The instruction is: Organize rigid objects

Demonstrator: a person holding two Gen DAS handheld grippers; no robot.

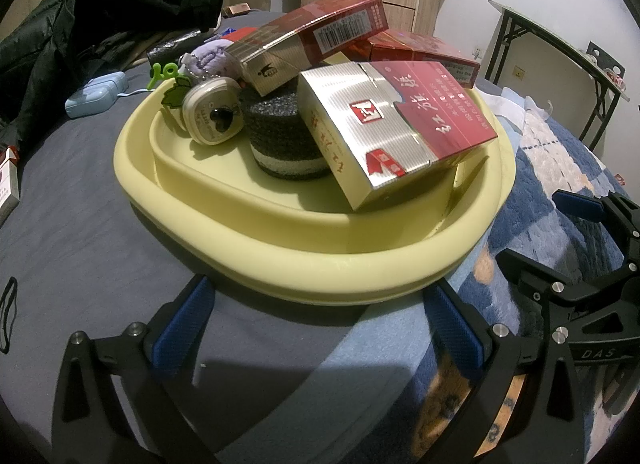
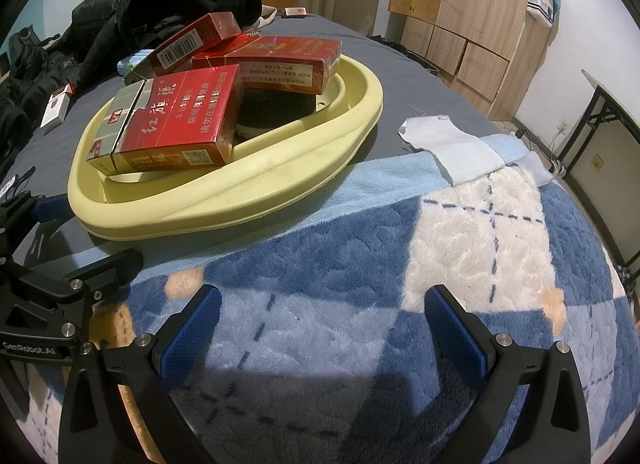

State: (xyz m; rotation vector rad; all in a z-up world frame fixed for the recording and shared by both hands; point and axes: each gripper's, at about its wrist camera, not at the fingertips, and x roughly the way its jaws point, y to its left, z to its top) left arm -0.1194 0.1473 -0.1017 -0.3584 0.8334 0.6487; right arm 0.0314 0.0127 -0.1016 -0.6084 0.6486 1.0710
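A pale yellow tray (image 1: 256, 260) sits on the bed and also shows in the right wrist view (image 2: 248, 191). In it lie three red cigarette boxes: a front one (image 1: 400, 123) (image 2: 172, 119), a top one (image 1: 320, 35) (image 2: 192, 43) and a back one (image 1: 424, 49) (image 2: 280, 59). They rest on a dark foam cylinder (image 1: 276, 131). A cream keychain case (image 1: 212, 111) lies at the tray's left. My left gripper (image 1: 320, 328) is open and empty just before the tray's near rim. My right gripper (image 2: 320, 328) is open and empty over the blanket, right of the tray.
A black jacket (image 1: 80, 23) lies at the back left. A light blue case (image 1: 96, 95) and a white cigarette pack (image 2: 58, 105) lie on the grey sheet. A white cloth (image 2: 448, 143) lies on the blue plaid blanket (image 2: 440, 264). A folding table (image 1: 560, 55) stands at right.
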